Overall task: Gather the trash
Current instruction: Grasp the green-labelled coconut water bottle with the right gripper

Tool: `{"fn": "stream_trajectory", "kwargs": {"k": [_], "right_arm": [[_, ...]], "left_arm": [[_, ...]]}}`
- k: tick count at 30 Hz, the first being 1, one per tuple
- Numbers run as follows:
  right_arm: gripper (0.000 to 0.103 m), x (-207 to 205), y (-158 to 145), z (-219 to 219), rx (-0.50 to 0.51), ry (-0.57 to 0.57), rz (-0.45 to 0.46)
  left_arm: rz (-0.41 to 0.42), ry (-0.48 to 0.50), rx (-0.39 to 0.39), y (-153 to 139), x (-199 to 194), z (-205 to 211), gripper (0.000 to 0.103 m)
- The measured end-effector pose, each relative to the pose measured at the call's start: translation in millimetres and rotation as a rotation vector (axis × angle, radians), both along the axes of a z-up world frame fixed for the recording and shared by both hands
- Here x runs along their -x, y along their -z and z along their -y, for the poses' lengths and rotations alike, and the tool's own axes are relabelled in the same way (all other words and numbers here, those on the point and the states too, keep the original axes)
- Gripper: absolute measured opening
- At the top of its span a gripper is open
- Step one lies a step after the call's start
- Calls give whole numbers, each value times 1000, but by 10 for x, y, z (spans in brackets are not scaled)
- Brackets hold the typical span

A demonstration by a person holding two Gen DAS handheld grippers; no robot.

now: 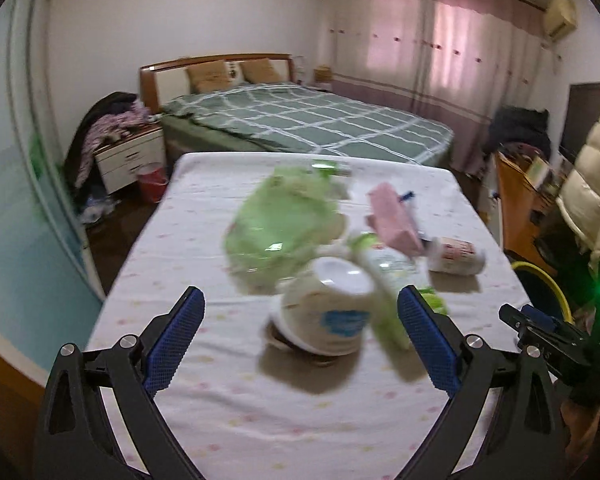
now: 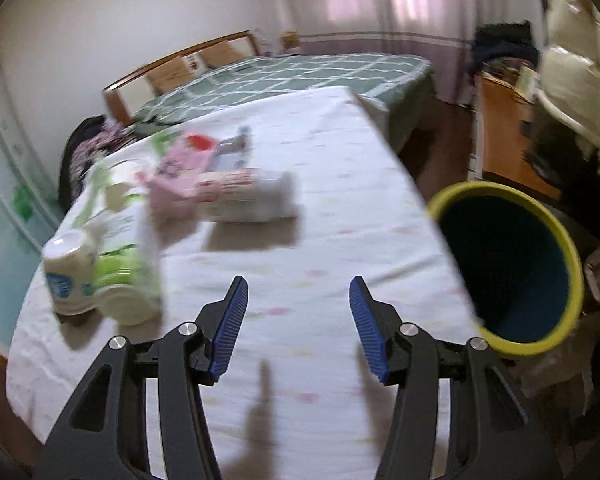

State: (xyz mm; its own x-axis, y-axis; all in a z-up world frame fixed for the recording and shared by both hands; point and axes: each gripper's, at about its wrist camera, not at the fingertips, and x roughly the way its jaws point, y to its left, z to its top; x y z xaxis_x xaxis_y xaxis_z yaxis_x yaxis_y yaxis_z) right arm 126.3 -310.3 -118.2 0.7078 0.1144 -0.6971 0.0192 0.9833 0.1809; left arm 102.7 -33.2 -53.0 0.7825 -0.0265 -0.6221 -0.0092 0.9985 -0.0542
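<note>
left gripper (image 1: 300, 312): jaws spread wide, nothing between the pads, above the table (image 1: 220, 400)
right gripper (image 2: 298, 304): jaws apart, empty, over bare cloth
trash: overturned paper cup (image 1: 332, 312), green plastic bag (image 1: 276, 220), pink pack (image 1: 392, 220), lying can (image 1: 456, 256), clustered mid-table
bin (image 2: 512, 264): yellow-rimmed, beside the table's right edge

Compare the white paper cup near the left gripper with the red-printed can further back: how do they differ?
The white paper cup is wide and tapered, with a blue label; the can is a narrower cylinder with red print. The cup lies against the green wrappers, close in front of the left gripper; the can lies apart, further right, beyond the pink box. Both lie tipped over on the white tablecloth, and neither is gripped.
</note>
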Motion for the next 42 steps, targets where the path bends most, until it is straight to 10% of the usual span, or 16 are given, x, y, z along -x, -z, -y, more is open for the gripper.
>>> {"fn": "stream_trajectory", "kwargs": {"k": [16, 30, 42], "right_arm": [[62, -189, -38, -998, 18, -226, 1], [55, -483, 196, -1014, 6, -248, -65], [51, -221, -210, -863, -56, -244, 33]], "left_arm": [[-7, -34, 45, 93, 118, -371, 96], [-28, -9, 53, 174, 102, -291, 96], [-32, -5, 58, 208, 104, -258, 96]]}}
